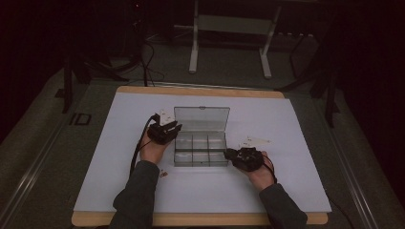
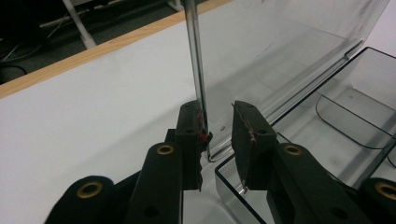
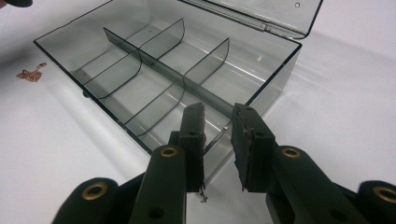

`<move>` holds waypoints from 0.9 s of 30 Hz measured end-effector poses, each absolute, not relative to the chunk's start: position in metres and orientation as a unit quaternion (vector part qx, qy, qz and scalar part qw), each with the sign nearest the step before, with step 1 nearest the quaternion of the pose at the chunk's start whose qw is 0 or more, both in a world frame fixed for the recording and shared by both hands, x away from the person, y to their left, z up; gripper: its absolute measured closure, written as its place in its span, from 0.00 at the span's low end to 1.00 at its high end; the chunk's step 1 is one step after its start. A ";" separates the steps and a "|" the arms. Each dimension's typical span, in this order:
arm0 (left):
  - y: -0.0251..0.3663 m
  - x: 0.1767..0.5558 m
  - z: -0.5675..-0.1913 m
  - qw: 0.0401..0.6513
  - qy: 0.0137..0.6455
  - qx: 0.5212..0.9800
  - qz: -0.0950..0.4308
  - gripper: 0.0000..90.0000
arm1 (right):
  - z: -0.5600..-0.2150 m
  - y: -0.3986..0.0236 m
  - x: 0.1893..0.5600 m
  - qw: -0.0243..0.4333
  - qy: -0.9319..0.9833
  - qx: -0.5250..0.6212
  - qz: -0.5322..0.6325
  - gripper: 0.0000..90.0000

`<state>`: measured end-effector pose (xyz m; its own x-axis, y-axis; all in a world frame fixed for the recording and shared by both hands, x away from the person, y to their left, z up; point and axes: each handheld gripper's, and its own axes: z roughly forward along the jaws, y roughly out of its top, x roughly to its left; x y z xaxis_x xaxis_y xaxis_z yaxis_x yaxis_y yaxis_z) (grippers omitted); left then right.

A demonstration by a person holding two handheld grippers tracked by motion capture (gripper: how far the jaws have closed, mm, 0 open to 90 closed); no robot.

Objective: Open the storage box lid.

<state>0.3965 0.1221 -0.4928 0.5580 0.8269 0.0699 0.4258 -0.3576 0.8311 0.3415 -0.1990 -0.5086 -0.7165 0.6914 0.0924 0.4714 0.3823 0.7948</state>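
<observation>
Box (image 1: 200,149) of clear smoky plastic, split by dividers into compartments, sits mid-table on the white sheet (image 1: 286,191), its lid (image 1: 201,119) standing open at the back. Left gripper (image 2: 218,122) straddles the lid's side edge near the hinge, one pad touching it, jaws partly apart. Right gripper (image 3: 218,122) straddles the box's corner wall, jaws partly apart; grip cannot be told.

The upright lid (image 1: 201,118) walls off the box (image 1: 200,149) from behind; dividers (image 3: 159,70) split its open top (narrow bays). White bench (image 1: 286,191) lies bare around, bar seemingly a small scrap (image 1: 164,173).
</observation>
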 end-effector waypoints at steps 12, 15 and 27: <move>0.123 0.403 -0.497 0.404 0.403 0.784 0.245 0.80 | -0.509 -0.199 0.341 0.128 0.821 0.354 0.429 0.83; 0.123 0.404 -0.498 0.403 0.405 0.784 0.243 0.79 | -0.509 -0.199 0.341 0.128 0.821 0.353 0.429 0.83; 0.123 0.410 -0.504 0.398 0.403 0.791 0.231 0.75 | -0.509 -0.199 0.341 0.128 0.821 0.355 0.429 0.83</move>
